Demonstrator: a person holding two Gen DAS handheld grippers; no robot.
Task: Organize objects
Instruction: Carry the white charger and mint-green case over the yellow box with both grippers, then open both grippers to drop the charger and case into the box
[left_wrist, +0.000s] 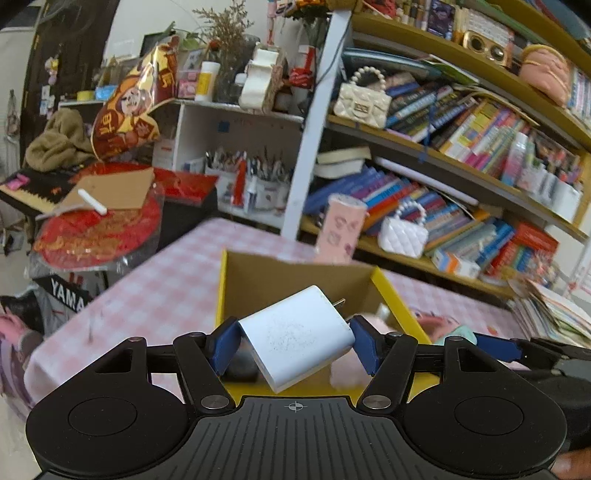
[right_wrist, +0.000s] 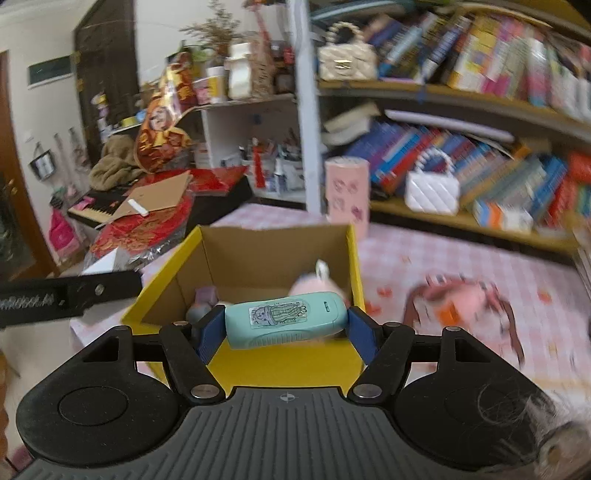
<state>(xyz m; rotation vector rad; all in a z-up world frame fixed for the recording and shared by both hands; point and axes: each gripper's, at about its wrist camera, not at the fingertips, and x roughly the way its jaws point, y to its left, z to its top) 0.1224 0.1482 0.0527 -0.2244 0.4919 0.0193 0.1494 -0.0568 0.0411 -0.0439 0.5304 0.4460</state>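
Observation:
My left gripper (left_wrist: 293, 341) is shut on a white plug charger (left_wrist: 295, 338), tilted, held above the near edge of an open yellow cardboard box (left_wrist: 391, 295). My right gripper (right_wrist: 286, 325) is shut on a teal oblong device with a sticker (right_wrist: 286, 320), held over the same box (right_wrist: 170, 266). Inside the box lie a pink plush item (right_wrist: 314, 286) and a small grey-purple thing (right_wrist: 203, 299). The right gripper's blue fingertip (left_wrist: 495, 347) shows at the right in the left wrist view; the left gripper's arm (right_wrist: 70, 291) shows at the left in the right wrist view.
The box stands on a table with a pink checked cloth (left_wrist: 155, 280). A pink cylinder (right_wrist: 347, 188) stands behind the box. A pink bag-like item (right_wrist: 461, 295) lies right of the box. Crowded bookshelves (left_wrist: 461, 147) stand behind; a keyboard and red items (left_wrist: 96, 229) are left.

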